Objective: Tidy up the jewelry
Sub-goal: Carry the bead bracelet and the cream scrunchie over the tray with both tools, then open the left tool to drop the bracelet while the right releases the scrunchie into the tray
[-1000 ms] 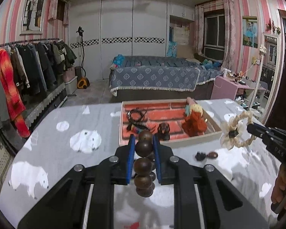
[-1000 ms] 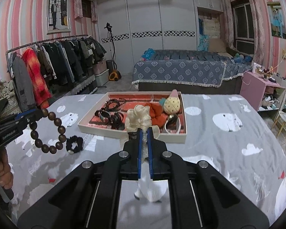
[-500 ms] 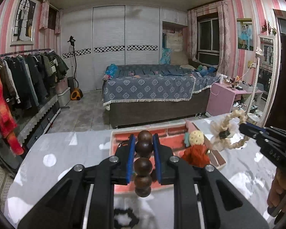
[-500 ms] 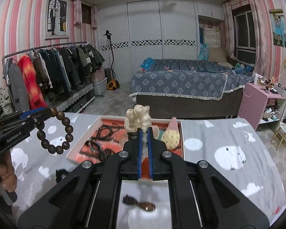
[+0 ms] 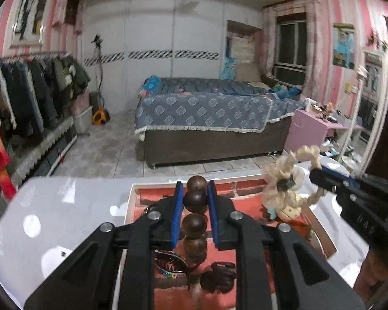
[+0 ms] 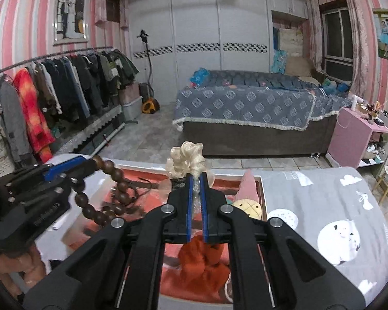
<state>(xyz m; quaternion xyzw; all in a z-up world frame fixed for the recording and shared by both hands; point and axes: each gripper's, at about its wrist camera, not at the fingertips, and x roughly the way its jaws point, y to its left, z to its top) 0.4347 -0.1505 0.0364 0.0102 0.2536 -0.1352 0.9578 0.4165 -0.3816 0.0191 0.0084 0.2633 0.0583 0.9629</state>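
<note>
Both tongs loaded over the tray.
I see left gripper clamping the bead bracelet, right gripper pinching the cream scrunchie; only right view shows the bracelet's full loop.

bed behind, clothes rack left, pink cabinet right

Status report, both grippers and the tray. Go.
Left gripper shut on wooden bead bracelet. Right gripper shut on cream scrunchie. Both over the tray; doll and hair ties already inside.
</note>
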